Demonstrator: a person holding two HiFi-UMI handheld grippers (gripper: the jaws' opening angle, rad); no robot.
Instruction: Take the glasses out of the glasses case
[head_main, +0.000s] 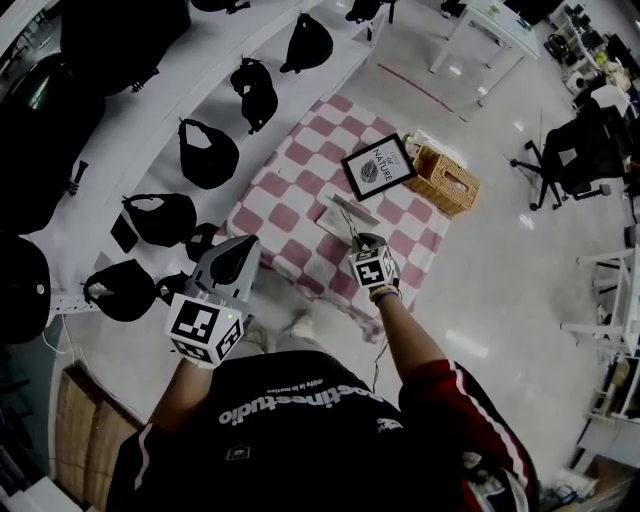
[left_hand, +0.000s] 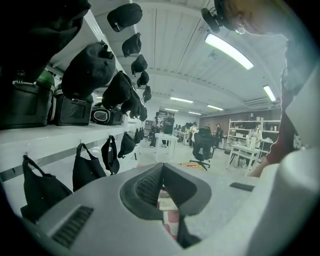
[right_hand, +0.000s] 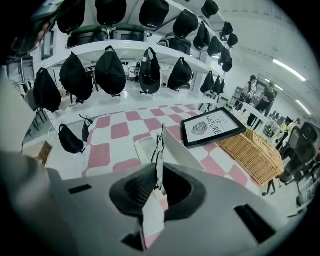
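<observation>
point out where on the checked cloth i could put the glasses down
Bare: the cloth left of the case, toward the bags; also its near edge. Crowded: the far corner, where frame and basket sit side by side.

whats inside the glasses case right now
The visible part of the open glasses case looks empty; the glasses are pinched in the right tongs. The tongs cover its near end.

Black shirt (head_main: 300, 445), red white-striped sleeve (head_main: 452, 388)
</observation>
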